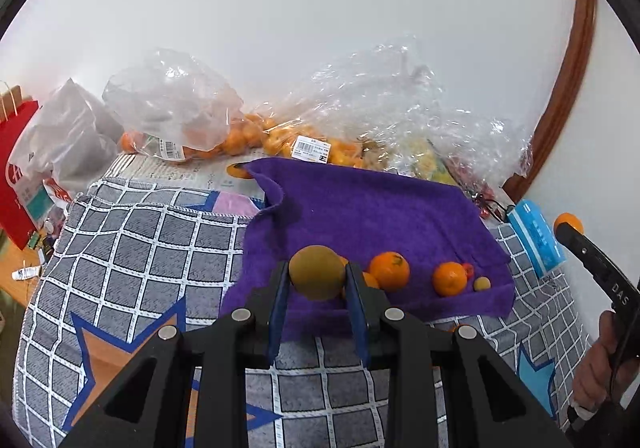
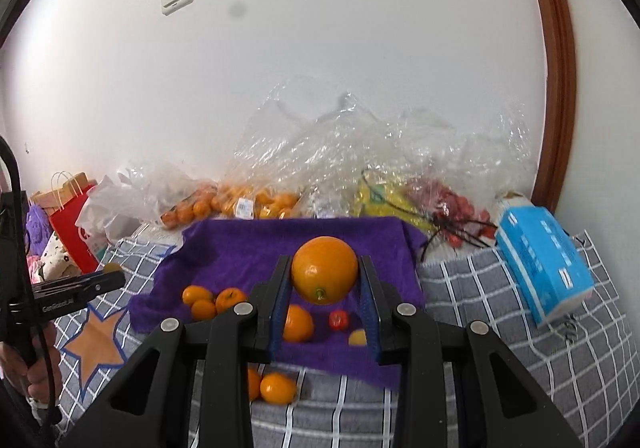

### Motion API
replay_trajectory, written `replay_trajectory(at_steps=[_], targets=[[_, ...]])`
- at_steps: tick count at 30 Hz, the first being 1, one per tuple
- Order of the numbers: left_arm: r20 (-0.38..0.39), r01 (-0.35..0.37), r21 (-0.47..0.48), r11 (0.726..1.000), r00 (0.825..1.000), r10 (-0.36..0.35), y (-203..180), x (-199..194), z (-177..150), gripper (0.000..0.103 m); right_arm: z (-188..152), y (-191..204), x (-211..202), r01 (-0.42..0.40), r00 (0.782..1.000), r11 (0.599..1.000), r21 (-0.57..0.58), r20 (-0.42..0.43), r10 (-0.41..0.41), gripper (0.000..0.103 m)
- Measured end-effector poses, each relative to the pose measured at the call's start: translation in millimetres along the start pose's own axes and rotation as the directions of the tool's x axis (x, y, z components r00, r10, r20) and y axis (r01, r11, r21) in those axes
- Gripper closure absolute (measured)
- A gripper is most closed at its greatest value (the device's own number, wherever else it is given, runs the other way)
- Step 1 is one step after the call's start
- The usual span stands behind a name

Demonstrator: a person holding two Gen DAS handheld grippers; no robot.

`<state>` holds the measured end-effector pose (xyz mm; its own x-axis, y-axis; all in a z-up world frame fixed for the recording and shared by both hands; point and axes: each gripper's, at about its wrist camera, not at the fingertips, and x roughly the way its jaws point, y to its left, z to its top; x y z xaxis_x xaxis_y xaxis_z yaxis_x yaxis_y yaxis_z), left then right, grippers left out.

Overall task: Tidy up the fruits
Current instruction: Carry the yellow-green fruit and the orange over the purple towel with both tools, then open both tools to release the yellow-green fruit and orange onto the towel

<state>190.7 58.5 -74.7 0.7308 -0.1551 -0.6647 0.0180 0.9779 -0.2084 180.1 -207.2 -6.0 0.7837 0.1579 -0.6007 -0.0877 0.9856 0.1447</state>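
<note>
My left gripper [image 1: 317, 269] is shut on a round brown-green fruit [image 1: 317, 280], held above the near edge of a purple towel [image 1: 360, 208]. My right gripper [image 2: 324, 262] is shut on a large orange [image 2: 324, 276], raised over the same purple towel [image 2: 240, 248]. On the towel lie three mandarins [image 2: 203, 309], another orange [image 2: 298, 323], a small red fruit [image 2: 339, 320] and a small yellow one [image 2: 357, 337]. Two mandarins [image 2: 277, 388] rest on the checked blanket [image 2: 520, 348] just in front of the towel. Each gripper shows at the edge of the other's view.
Clear plastic bags [image 1: 380, 100] along the white wall hold mandarins [image 1: 240, 138], yellow fruit [image 2: 380, 196] and red fruit [image 2: 460, 208]. A blue tissue pack [image 2: 544, 260] lies at the right. A red paper bag [image 1: 16, 176] and a white bag stand at the left.
</note>
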Motion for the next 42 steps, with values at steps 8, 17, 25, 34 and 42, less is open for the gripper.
replay_trajectory(at_steps=[8,17,25,34,42], targets=[[-0.022,-0.034,-0.008,0.999,0.999,0.034,7,23,18,0.076,5,-9,36,-0.004,0.999,1.000,0.008,-0.032,0.004,0.071],[-0.081,-0.032,-0.028,0.999,0.996,0.030,11,60,24,0.076,-10,-30,84,0.027,0.994,0.999,0.040,-0.110,-0.023,0.071],[-0.150,0.002,-0.015,1.000,0.989,-0.004,16,80,6,0.076,-34,-43,112,0.033,0.980,0.996,0.078,-0.198,-0.017,0.071],[-0.169,0.016,-0.012,1.000,0.985,-0.018,16,89,-2,0.076,-41,-47,122,0.043,0.974,0.994,0.101,-0.226,-0.019,0.071],[-0.174,-0.003,0.046,0.999,0.985,0.011,9,89,-3,0.076,-45,-42,128,0.042,0.968,0.997,0.072,-0.250,-0.023,0.070]])
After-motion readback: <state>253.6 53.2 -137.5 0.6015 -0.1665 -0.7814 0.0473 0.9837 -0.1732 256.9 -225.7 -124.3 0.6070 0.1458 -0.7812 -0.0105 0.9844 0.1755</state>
